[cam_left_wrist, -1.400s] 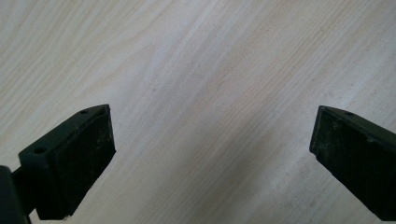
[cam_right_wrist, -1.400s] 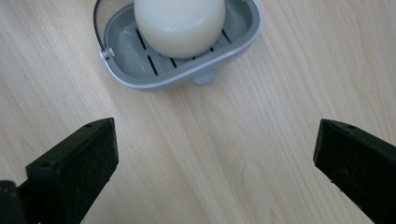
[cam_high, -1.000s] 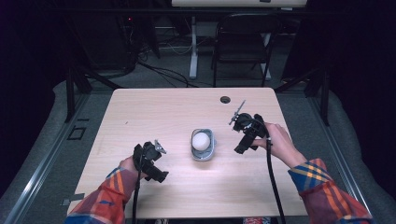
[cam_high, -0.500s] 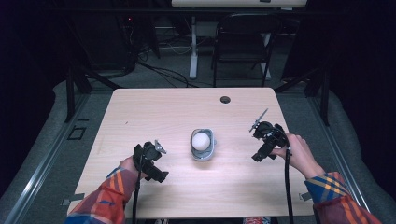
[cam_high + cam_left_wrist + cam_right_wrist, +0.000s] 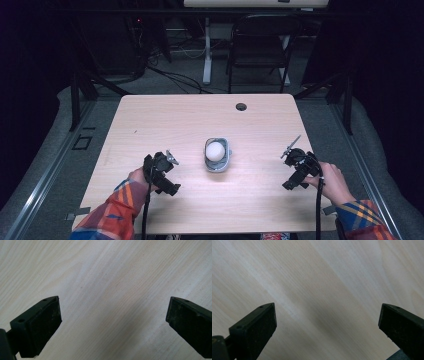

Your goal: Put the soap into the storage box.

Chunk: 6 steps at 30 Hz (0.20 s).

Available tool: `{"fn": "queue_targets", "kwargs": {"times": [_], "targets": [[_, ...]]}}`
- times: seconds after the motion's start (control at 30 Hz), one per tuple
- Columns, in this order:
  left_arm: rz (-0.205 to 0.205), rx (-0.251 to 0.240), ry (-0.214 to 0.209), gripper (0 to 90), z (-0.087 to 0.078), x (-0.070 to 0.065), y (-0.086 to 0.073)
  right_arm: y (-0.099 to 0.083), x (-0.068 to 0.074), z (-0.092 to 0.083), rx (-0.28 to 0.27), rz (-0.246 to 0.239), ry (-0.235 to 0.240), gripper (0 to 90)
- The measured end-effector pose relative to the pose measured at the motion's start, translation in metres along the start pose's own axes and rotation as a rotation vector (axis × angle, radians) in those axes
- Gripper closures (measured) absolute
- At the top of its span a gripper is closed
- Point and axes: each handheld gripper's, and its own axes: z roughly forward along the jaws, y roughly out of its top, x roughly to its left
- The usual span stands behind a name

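The right gripper [image 5: 299,169] has drawn right, away from the egg [image 5: 215,150] in its grey holder [image 5: 218,165]; both grippers' fingers stand spread, empty. A hurried return could knock the egg off the desk [image 5: 165,120]; the left gripper [image 5: 161,172] waits near-left.

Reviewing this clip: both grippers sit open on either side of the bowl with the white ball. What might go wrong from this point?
1. The white ball sits proud of the small grey bowl; a sideways nudge may roll it out.
2. The bowl looks light and stands free on the table, so a one-sided grasp might slide or tip it.
3. The right gripper is near the table's right edge, and its trailing cable could snag there.
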Motion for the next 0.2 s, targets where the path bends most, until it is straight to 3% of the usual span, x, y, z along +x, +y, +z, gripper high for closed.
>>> {"fn": "queue_targets", "kwargs": {"times": [0.2], "targets": [[0.004, -0.001, -0.009, 0.1, -0.0003, -0.0004, 0.0003, -0.0029, -0.0012, 0.005, 0.02, -0.006, 0.006, 1.9]]}}
